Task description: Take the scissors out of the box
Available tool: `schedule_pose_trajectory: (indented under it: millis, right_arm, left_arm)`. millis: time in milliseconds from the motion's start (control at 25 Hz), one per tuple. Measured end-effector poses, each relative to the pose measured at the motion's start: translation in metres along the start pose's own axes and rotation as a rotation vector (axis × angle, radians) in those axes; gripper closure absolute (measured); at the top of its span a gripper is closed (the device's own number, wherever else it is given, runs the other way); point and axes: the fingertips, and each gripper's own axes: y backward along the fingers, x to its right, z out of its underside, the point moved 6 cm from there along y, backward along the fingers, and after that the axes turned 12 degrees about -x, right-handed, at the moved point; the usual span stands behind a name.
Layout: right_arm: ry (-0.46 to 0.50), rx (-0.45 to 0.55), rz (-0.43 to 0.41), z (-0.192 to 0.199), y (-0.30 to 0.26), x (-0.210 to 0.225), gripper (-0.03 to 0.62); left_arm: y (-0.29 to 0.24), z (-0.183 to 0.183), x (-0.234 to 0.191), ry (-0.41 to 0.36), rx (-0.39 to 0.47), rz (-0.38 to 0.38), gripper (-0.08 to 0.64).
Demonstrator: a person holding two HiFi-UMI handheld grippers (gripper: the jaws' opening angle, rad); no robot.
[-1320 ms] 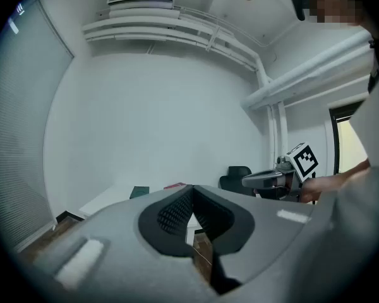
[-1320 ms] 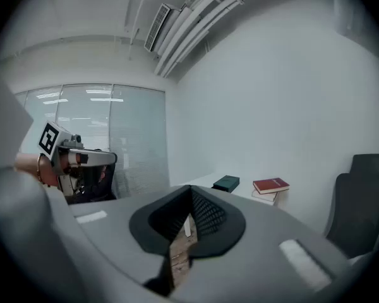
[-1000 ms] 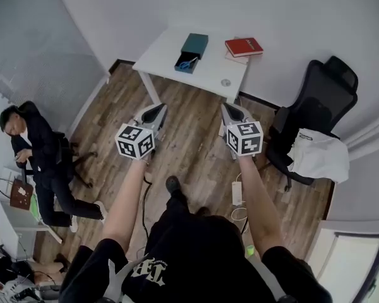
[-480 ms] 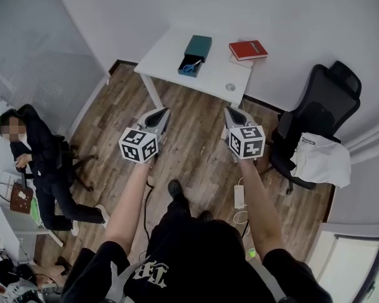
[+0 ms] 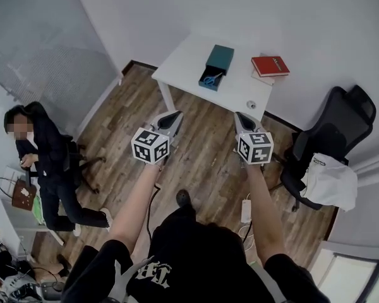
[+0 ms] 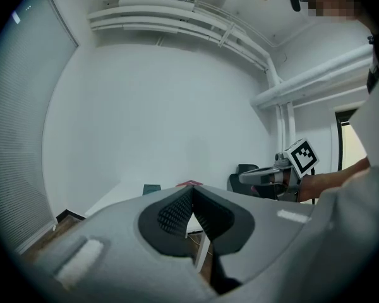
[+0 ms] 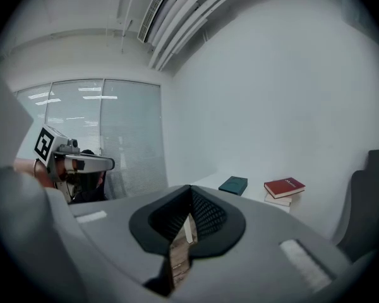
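Across the wooden floor stands a white table (image 5: pixel 189 68). On it lies a teal box (image 5: pixel 218 60) with its open drawer end towards me, and blue-handled scissors (image 5: pixel 208 80) show inside. My left gripper (image 5: pixel 175 115) and right gripper (image 5: pixel 241 116) are held side by side in the air, well short of the table, both shut and empty. In the left gripper view the jaws of my left gripper (image 6: pixel 191 189) meet, with the box (image 6: pixel 151 188) small behind them. In the right gripper view my right gripper (image 7: pixel 191 187) is shut too, the box (image 7: pixel 233 184) far beyond it.
A red book (image 5: pixel 270 65) on a paler one and a small round object (image 5: pixel 251 104) also lie on the table. A black office chair (image 5: pixel 347 118) with a white bag (image 5: pixel 331 180) stands at the right. A person (image 5: pixel 41 160) sits at the left. Cables and a power strip (image 5: pixel 245 210) lie on the floor.
Both grippers have moved forward towards the table, still shut. The table and box now sit further right and a little lower in the head view.
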Motion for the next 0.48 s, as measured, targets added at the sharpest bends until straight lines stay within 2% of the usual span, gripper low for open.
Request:
schedule_pose_trajectory:
  millis: [480]
  right_arm:
    - [0.029, 0.007, -0.036, -0.062, -0.113, -0.05, 0.588]
  left_arm:
    - [0.004, -0.016, -0.118, 0.004, 0.005, -0.017, 0.558]
